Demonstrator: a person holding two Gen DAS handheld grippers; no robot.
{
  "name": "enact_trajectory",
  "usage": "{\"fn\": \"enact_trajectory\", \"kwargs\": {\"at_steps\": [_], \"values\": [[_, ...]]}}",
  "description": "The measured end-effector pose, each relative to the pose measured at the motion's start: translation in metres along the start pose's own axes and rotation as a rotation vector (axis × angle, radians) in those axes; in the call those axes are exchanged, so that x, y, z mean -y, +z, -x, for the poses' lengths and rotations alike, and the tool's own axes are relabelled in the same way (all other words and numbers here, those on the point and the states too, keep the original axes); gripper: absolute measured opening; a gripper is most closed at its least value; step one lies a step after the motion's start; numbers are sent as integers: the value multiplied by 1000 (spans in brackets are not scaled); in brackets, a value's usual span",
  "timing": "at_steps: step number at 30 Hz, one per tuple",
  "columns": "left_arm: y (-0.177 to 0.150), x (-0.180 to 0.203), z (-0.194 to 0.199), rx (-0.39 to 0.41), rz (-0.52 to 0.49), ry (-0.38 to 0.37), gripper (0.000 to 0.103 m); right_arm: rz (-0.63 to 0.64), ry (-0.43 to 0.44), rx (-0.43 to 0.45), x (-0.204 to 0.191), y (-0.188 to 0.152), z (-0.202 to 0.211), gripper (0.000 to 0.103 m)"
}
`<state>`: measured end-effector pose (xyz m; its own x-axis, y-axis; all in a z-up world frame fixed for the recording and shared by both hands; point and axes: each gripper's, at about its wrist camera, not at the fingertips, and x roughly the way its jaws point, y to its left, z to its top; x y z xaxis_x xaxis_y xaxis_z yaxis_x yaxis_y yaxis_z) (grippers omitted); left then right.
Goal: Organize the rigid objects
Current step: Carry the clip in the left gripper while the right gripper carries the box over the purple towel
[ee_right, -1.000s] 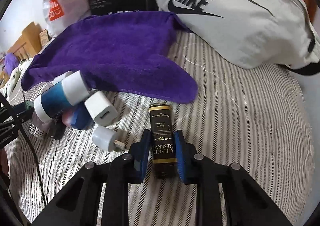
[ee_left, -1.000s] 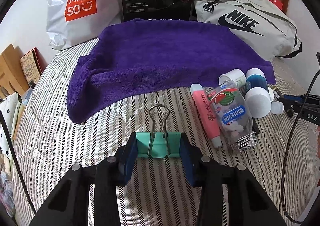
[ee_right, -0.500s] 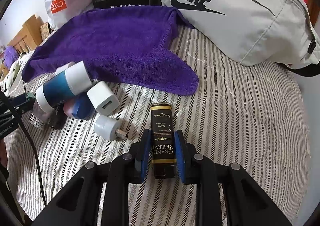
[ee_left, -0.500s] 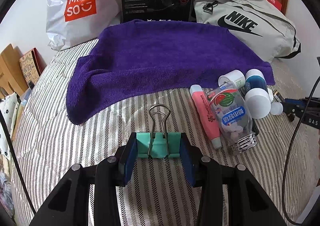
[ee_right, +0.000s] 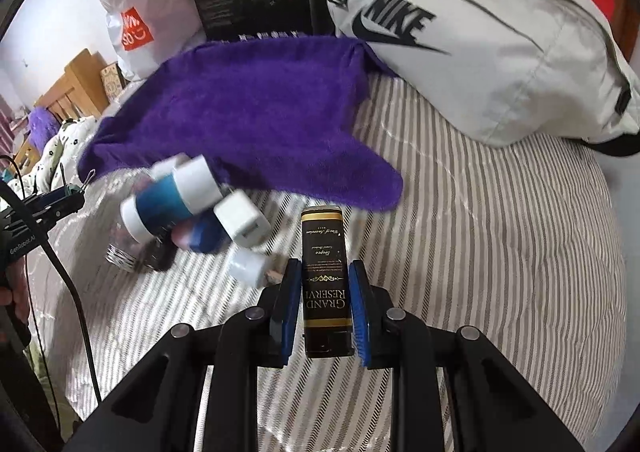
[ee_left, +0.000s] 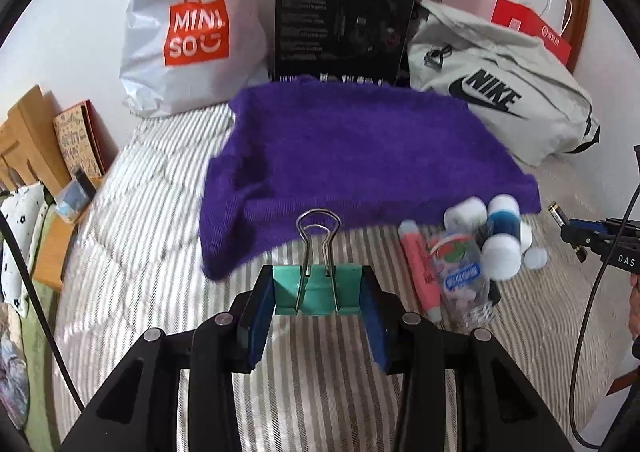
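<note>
Each hand-held gripper held one item — left [ee_left: 318,290] the binder clip [ee_left: 317,288], right [ee_right: 325,308] the black box [ee_right: 325,284] — apparently bound for the purple towel [ee_left: 352,156].

We are looking at bedroom in home. Striped quilted bedcover [ee_left: 152,212] is filling lower half of both frames. Purple towel [ee_left: 360,160] is lying at centre. Miniso shopping bag [ee_left: 192,32], black product box [ee_left: 344,20] and Nike bag [ee_left: 500,92] are leaning on white wall at top. Wooden bed frame [ee_left: 24,140] is showing at left edge.
</note>
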<state>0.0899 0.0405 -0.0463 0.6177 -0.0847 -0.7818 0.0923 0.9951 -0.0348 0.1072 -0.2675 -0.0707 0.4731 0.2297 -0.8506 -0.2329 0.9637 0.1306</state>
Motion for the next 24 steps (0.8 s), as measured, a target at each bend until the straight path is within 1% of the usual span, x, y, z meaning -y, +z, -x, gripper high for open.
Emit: {"fn": "enact_trajectory", "kwargs": {"at_steps": [8,12,20,24], "values": [[39,3,3,36,-23,-11,39,4,50,42,-12,33,8,24],[61,8,-5,33,-43,-30,39,6,71,51,-15,51,3,24],[100,13,-27,34,-59,-52,39,18,111,41,-16,97,-27,24],[117,12,-45,27,-51,-58,39,34,118,55,-18,123,-39,24]]}}
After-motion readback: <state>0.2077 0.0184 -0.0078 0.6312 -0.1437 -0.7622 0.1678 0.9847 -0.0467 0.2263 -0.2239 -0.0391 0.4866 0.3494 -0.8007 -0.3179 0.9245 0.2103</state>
